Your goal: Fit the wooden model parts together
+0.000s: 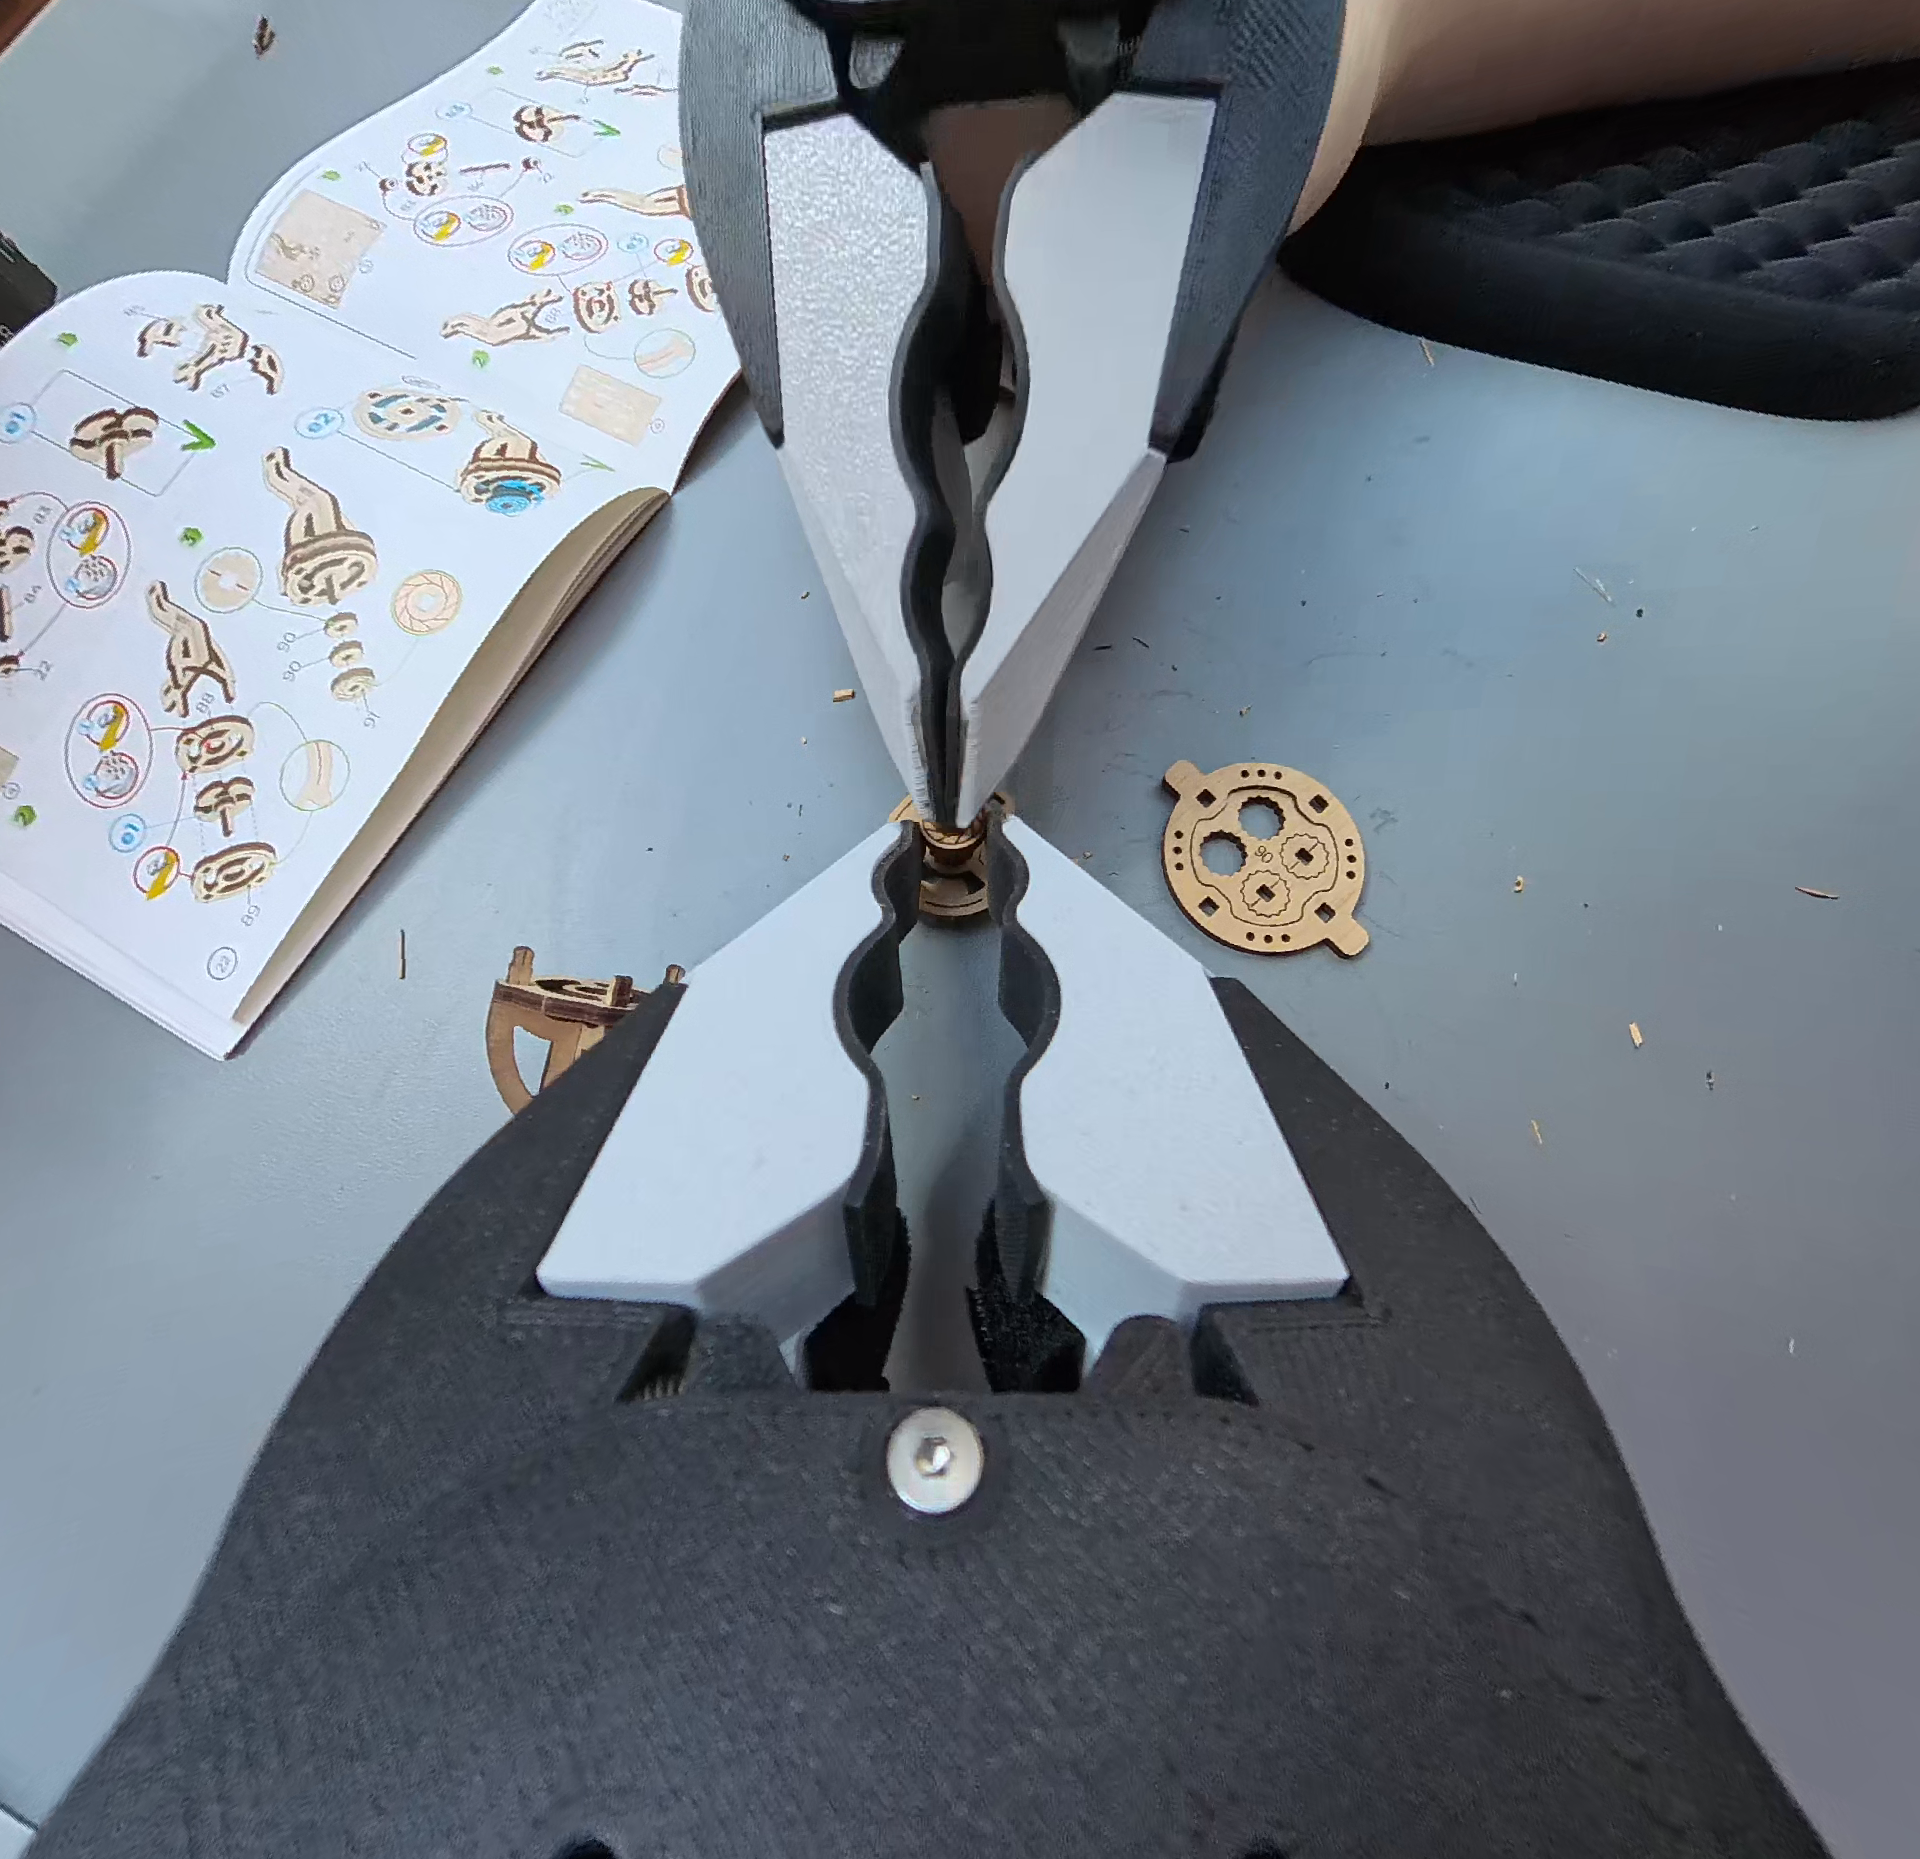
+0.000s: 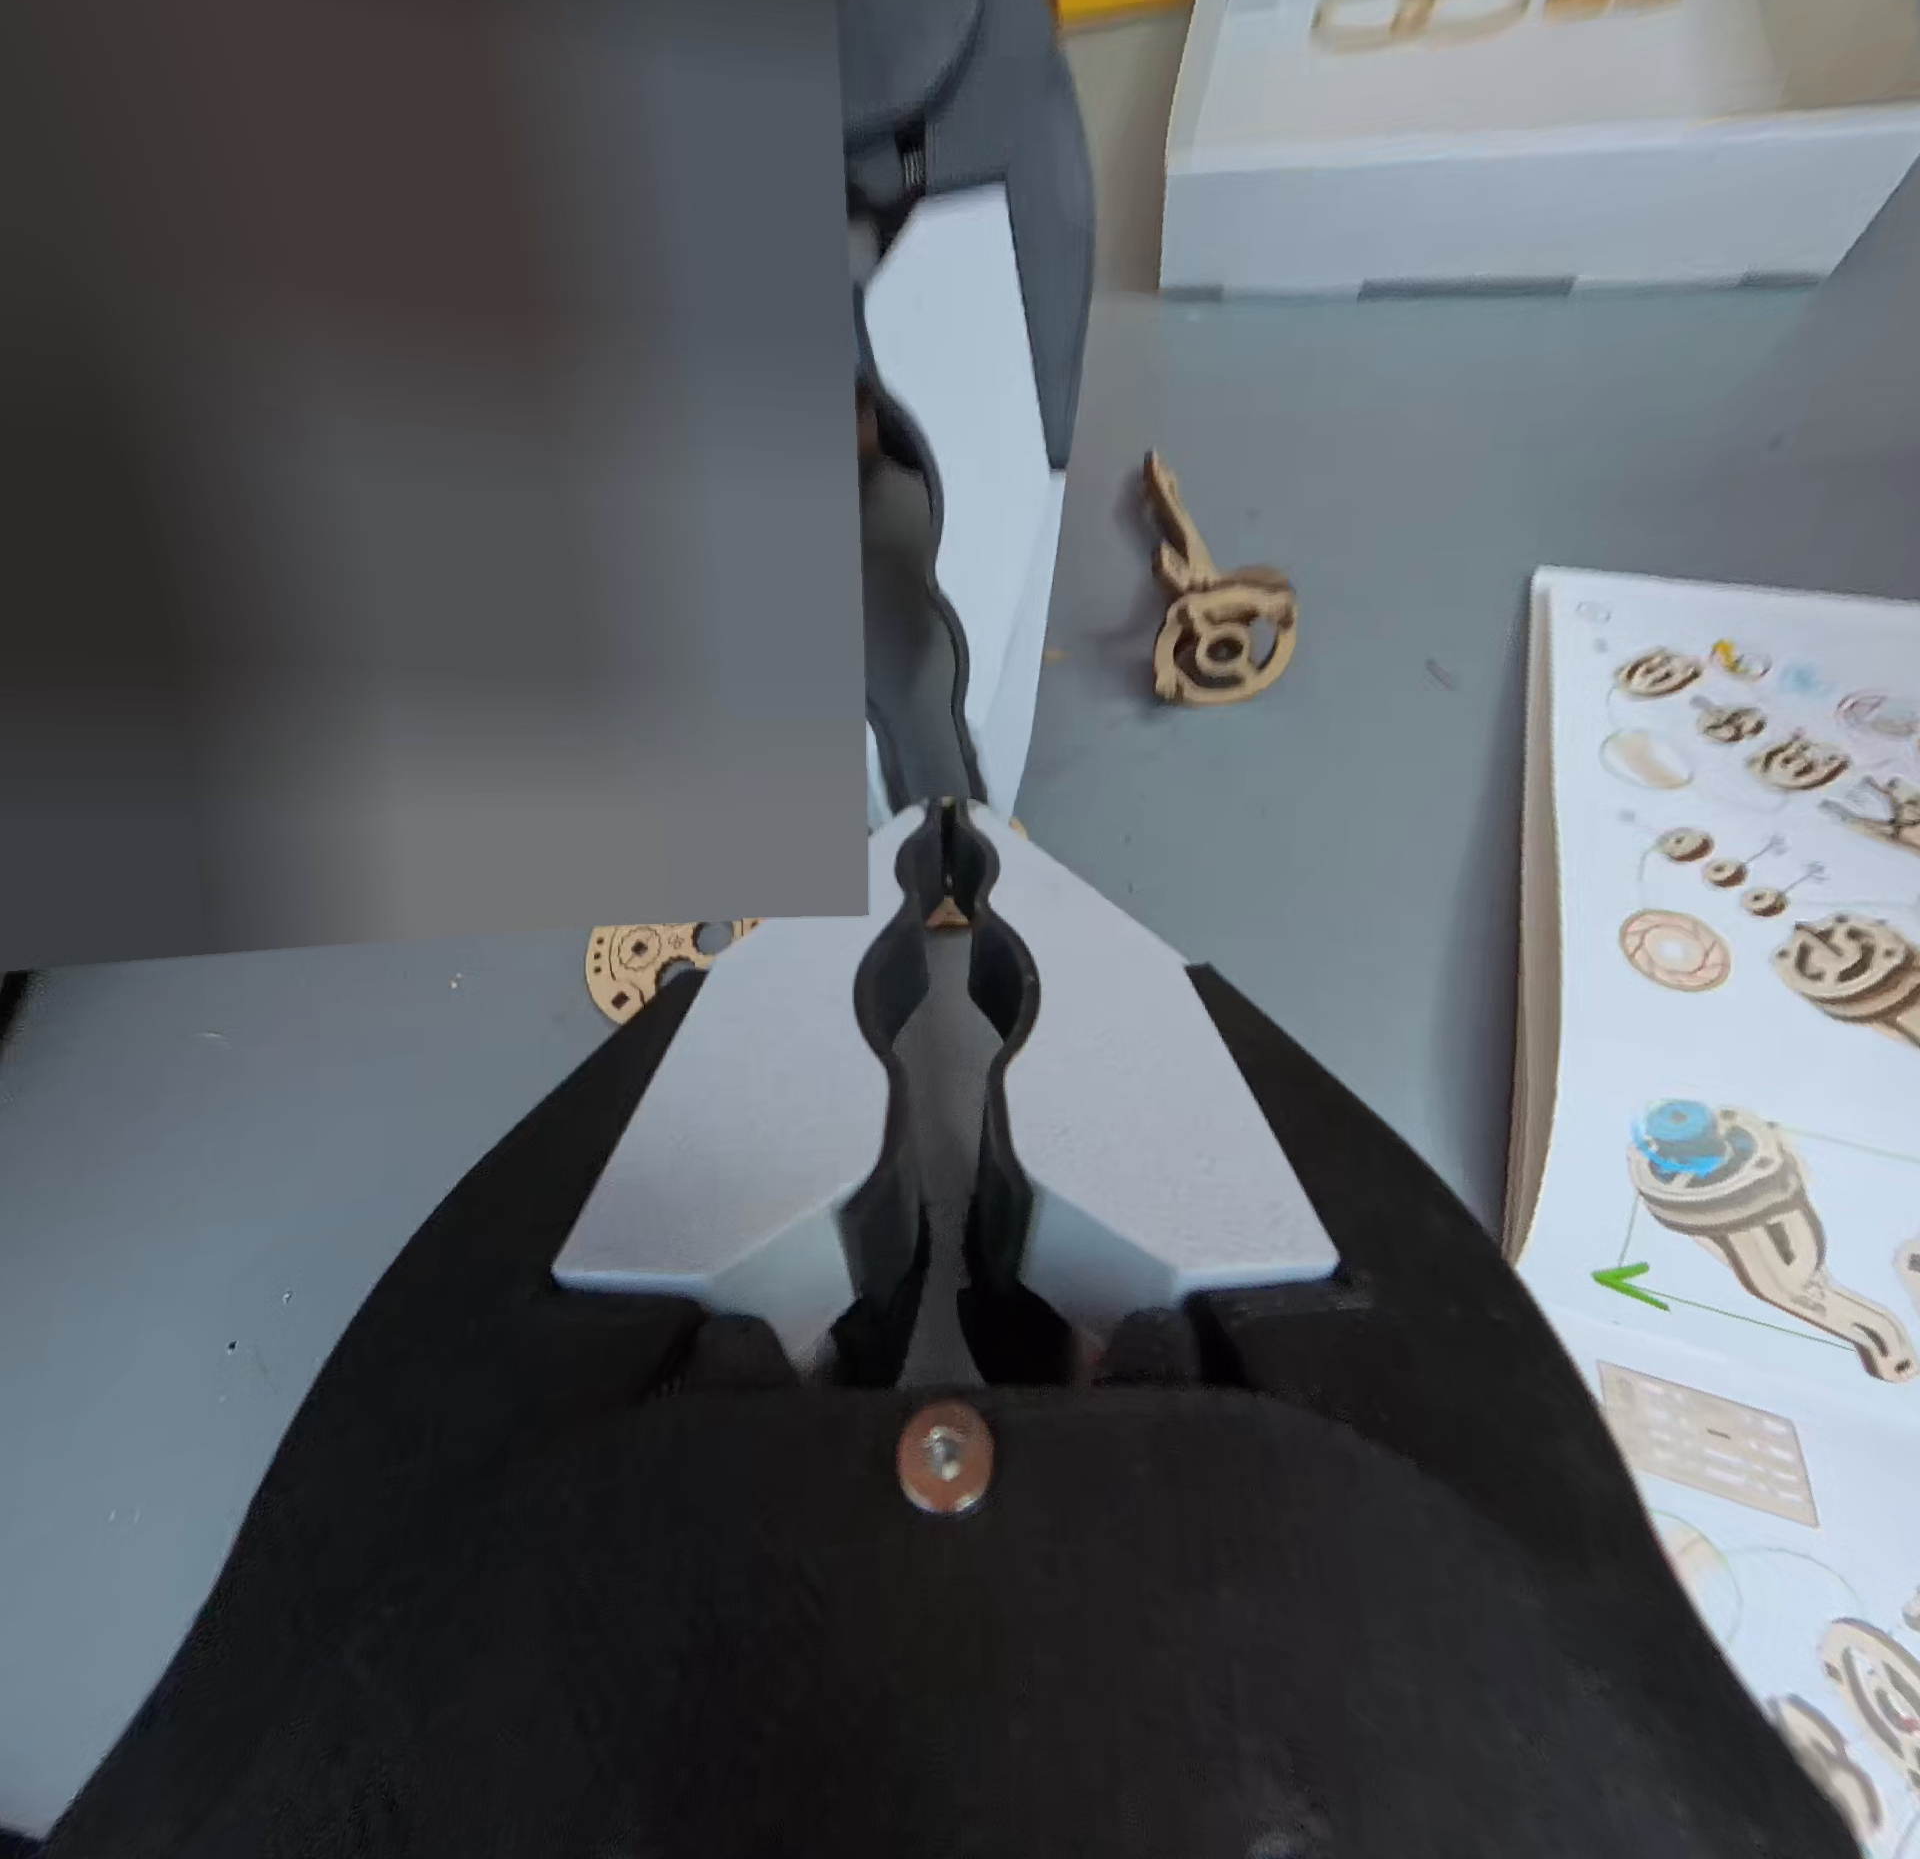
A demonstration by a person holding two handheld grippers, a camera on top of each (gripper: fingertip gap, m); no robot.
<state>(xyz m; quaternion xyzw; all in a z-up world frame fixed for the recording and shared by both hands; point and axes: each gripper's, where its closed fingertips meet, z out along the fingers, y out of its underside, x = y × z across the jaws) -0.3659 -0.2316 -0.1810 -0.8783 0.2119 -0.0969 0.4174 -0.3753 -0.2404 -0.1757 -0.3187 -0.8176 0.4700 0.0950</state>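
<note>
Wooden assembly (image 1: 951,869) clamped by left claw (image 1: 951,853) (right claw (image 1: 943,807) pinches its top)

Black tool (image 1: 948,853) bodies, pale-grey fingers (image 1: 727,1103), silver screws (image 1: 934,1463).

Grey tabletop (image 1: 1455,562), strewn with small wood splinters and chips, most thickly in the right half of the left wrist view. An open instruction booklet (image 1: 312,521) lies at the upper left of that view, its white pages printed with coloured assembly diagrams; the same booklet fills the right edge of the right wrist view (image 2: 1714,978). A black quilted cushion (image 1: 1662,282) sits at the upper right of the left wrist view, with a person's forearm (image 1: 1558,53) resting along its far edge. A white cardboard box (image 2: 1507,147) stands at the upper right of the right wrist view, well apart from the booklet.
</note>
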